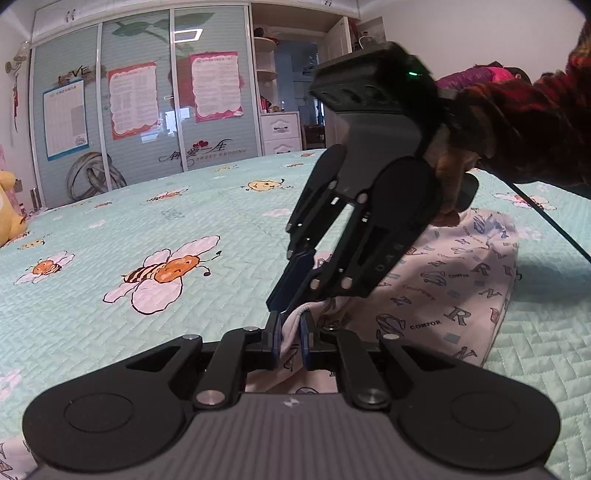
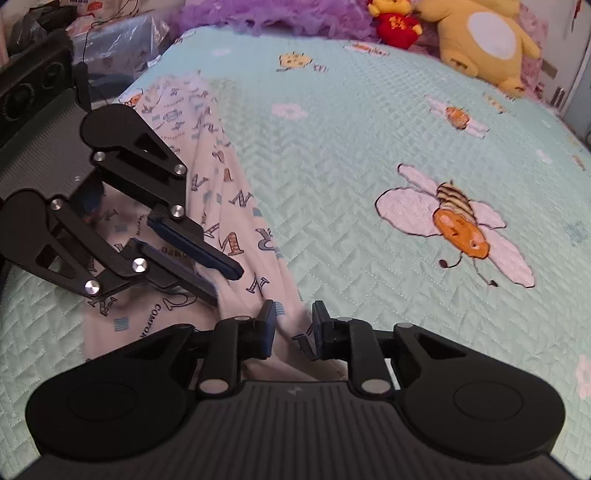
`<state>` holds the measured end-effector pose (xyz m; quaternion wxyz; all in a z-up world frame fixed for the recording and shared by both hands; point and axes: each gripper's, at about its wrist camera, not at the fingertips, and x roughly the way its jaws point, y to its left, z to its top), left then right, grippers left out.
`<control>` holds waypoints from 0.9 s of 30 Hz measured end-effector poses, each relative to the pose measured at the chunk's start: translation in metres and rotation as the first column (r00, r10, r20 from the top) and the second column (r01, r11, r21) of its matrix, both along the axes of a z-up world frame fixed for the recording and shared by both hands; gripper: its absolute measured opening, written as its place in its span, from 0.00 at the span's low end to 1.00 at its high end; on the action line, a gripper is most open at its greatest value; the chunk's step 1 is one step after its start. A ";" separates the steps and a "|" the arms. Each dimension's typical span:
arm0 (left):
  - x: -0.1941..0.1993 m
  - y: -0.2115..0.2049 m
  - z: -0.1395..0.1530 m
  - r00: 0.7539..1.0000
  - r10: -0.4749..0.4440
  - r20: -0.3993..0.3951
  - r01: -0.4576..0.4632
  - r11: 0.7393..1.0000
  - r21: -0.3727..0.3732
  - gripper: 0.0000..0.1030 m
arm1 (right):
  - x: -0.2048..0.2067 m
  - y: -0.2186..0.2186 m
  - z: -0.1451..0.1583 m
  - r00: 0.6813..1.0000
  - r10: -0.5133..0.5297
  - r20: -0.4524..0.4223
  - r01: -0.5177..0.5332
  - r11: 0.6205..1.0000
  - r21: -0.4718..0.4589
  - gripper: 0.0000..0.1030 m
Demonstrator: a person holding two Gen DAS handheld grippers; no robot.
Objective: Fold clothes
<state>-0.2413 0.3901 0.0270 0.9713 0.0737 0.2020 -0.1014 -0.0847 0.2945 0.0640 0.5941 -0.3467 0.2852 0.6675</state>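
Observation:
A white garment printed with letters (image 1: 443,295) lies bunched on the mint-green bee-print bedspread (image 1: 147,221). My left gripper (image 1: 291,341) is shut on a fold of this garment at its near end. My right gripper (image 1: 284,306) reaches down from above right, its blue-padded fingers closed on the cloth right beside the left one. In the right wrist view the garment (image 2: 229,177) stretches away from my right gripper (image 2: 294,328), whose jaws pinch a bunch of cloth; the left gripper (image 2: 221,277) comes in from the left, clamped on the same end.
A sliding-door wardrobe (image 1: 140,110) with posters stands beyond the bed. Yellow plush toys (image 2: 480,33) and a purple fluffy item (image 2: 273,14) sit at the bed's far end. Bags and clutter (image 2: 110,37) lie beside the bed. A black cable (image 1: 546,218) trails from the right gripper.

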 end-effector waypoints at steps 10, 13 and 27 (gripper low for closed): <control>0.004 0.001 -0.004 1.000 0.009 -0.030 -0.010 1.000 -0.021 0.09 | 0.003 0.002 -0.013 0.988 -0.081 0.129 0.079 0.997 0.024 0.28; 0.005 0.001 -0.005 0.999 0.012 -0.035 -0.013 1.000 -0.023 0.09 | 0.004 -0.003 -0.007 0.990 -0.115 0.083 0.114 0.993 0.021 0.29; 0.007 0.004 -0.007 0.998 0.048 -0.050 -0.050 0.998 -0.036 0.10 | 0.012 0.015 -0.003 0.991 -0.132 -0.022 0.134 0.984 0.120 0.00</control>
